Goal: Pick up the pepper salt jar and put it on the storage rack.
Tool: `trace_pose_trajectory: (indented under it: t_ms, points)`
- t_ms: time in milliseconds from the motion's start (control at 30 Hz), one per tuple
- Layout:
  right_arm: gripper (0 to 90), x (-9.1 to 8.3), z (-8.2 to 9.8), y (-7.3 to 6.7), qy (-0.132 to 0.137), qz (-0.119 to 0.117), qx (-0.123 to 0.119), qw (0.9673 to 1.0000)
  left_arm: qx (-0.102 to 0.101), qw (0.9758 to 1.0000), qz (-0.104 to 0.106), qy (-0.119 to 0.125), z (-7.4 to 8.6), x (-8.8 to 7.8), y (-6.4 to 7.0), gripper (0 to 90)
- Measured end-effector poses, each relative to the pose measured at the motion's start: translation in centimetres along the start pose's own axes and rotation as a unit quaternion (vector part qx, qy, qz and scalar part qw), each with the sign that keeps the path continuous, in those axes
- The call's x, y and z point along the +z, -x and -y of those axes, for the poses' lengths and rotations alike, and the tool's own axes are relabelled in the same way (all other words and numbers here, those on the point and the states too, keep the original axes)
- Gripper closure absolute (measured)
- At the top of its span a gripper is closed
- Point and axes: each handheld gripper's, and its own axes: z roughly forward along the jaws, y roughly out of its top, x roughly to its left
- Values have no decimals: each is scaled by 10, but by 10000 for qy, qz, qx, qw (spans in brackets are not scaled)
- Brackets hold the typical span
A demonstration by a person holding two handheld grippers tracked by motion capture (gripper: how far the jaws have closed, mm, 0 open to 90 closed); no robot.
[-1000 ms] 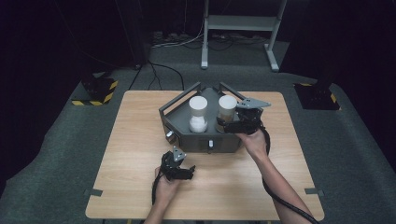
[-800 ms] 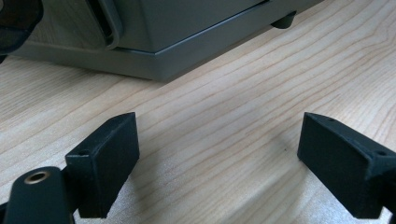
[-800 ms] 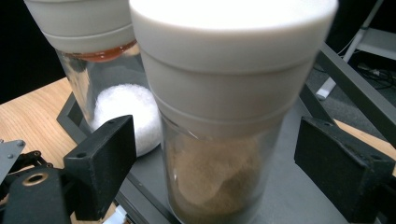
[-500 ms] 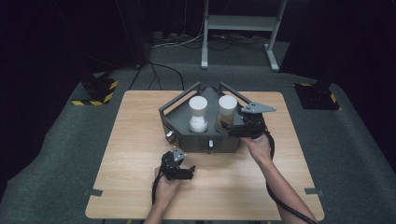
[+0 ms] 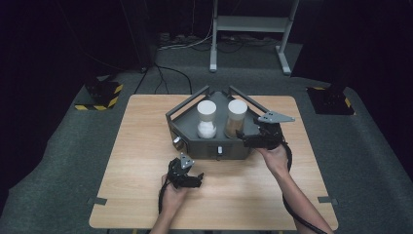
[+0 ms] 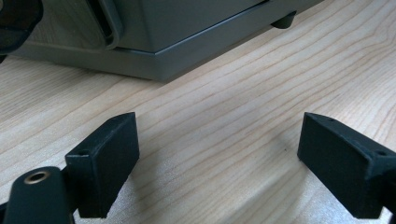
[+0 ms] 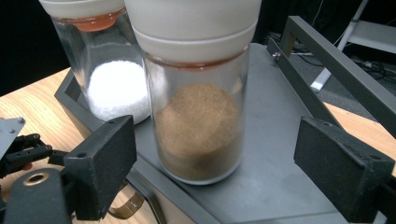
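Big wooden table (image 5: 146, 146) fills mid-frame in the high view, with a grey metal stand (image 5: 214, 146) at its centre carrying two clear jars. The one being lined up is the jar of brown powder (image 7: 198, 116), centre of the right gripper view, next to the jar of white powder (image 7: 116, 88) at upper left. Right gripper (image 7: 215, 163) has its jaws wide apart either side of it, not touching. Looks like glass: stiff, slick, breakable, bottom-heavy. I'd grab the straight wall under the white lid (image 7: 194, 23). Left gripper (image 6: 217, 158) sits empty, jaws wide, over bare wood.
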Motion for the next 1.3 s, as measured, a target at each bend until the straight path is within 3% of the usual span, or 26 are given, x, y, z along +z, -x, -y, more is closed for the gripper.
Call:
trace_pose_trajectory:
  t_ms: [700,967,1300]
  points:
    - [124,-14,34,8,-78,47,210,9997,-2,10000,0,1,0,0,0,128]
    - [123,-24,63,15,-104,148,570,9982,-8,10000,-1,5,0,0,0,128]
    - [125,-28,91,16,-249,345,817,9957,-3,10000,-1,3,0,0,0,128]
